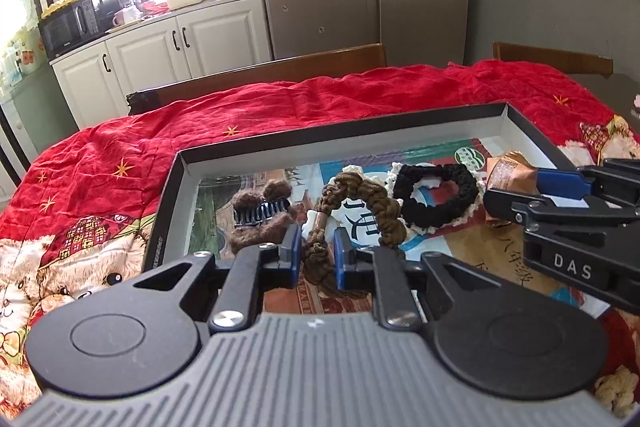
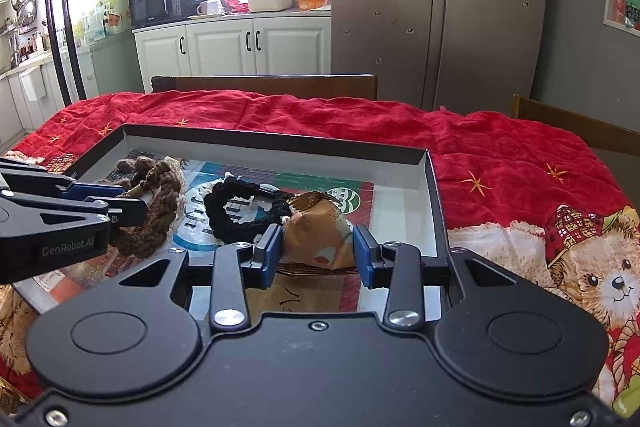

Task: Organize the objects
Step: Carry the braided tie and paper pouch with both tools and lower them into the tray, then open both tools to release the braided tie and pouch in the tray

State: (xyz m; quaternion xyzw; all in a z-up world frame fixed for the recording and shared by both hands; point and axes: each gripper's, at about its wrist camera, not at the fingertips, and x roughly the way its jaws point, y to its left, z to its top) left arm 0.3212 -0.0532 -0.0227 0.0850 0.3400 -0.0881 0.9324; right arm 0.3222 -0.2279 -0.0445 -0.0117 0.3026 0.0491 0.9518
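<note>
- In the left wrist view, at the left of the frame, the red cloth printed with bears is covering the worktop, and the shallow black tray is sitting on it, most likely as the place where we are gathering the small things.
- At centre-left inside the tray, the fuzzy brown hair clip is lying flat, apart from both tools and just left of the left tool's left finger.
- At lower centre, our left tool is standing with its jaws at a narrow gap, and the tail of the brown braided bracelet is running down between the blue pads; we cannot tell whether the pads are actually pinching it. The loop of the bracelet is lying ahead of the fingertips, beside the black scrunchie.
- At the right of that view, the right tool is coming in from the edge beside the brown snack packet.
- In the right wrist view, at centre, our right tool is bracketing the snack packet at a medium width, with both pads touching or nearly touching its sides, so we judge it is gripping the packet inside the tray, at the lower right.
</note>
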